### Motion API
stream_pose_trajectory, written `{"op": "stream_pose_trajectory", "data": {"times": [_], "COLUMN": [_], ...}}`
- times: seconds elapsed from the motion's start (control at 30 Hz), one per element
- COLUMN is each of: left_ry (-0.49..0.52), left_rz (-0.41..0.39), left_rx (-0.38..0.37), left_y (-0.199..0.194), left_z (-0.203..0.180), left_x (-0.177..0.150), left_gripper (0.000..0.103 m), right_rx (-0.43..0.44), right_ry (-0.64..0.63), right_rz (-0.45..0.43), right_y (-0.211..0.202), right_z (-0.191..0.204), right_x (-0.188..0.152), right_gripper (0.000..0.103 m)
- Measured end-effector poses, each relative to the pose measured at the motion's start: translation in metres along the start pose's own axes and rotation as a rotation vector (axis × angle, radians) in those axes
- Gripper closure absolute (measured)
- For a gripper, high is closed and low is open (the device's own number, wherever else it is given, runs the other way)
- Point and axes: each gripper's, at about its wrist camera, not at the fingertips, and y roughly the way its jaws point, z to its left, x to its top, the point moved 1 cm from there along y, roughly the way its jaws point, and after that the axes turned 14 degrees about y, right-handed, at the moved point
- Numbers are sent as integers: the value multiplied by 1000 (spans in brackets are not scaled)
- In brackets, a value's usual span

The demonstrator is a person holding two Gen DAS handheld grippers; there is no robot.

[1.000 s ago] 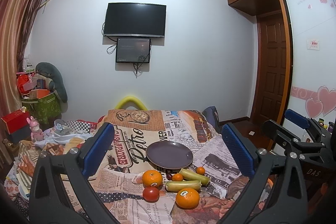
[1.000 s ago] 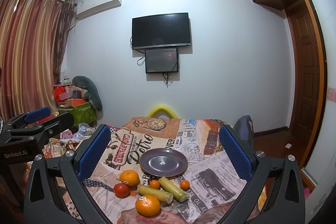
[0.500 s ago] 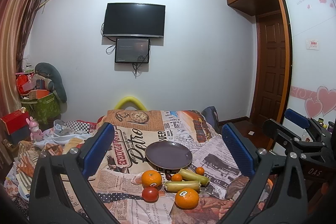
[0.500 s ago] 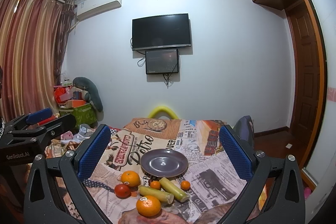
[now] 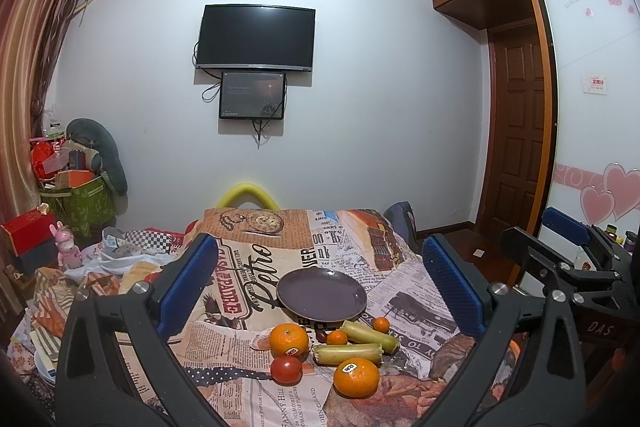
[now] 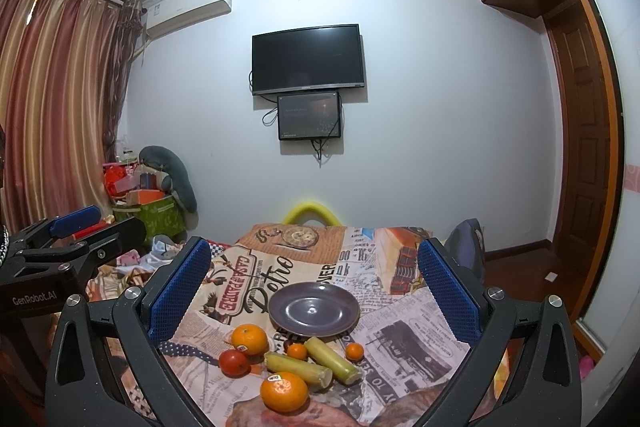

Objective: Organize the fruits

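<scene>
Well beyond both jaws, fruits (image 5: pixel 320 347)

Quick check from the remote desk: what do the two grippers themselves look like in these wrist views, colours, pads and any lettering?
Both are black frames with silver screws. The left gripper has two wide-set fingers faced with smooth blue pads. The right gripper matches it, though its pads show a mesh texture. Seen from the other camera, the left body reads "GenRobot.AI" and the right body "DAS" in white. No cables, sleeves or hands are visible.
</scene>
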Motion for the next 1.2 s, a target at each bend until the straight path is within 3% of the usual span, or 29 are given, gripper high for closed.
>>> {"op": "stream_pose_trajectory", "data": {"times": [0.63,0.8,1.2], "left_ry": [17,39,20], "left_rz": [29,77,333], "left_rx": [-13,-7,-44], "left_y": [10,29,101], "left_z": [9,17,44], "left_x": [-9,-23,-88], "left_gripper": [0,0,1], "right_rx": [-14,-49,-98], "right_ry": [12,-20,-35], "right_rz": [46,129,425], "right_y": [13,36,93], "right_z": [-6,-10,-28], "right_x": [-12,-33,-93], "right_gripper": [0,0,0]}}
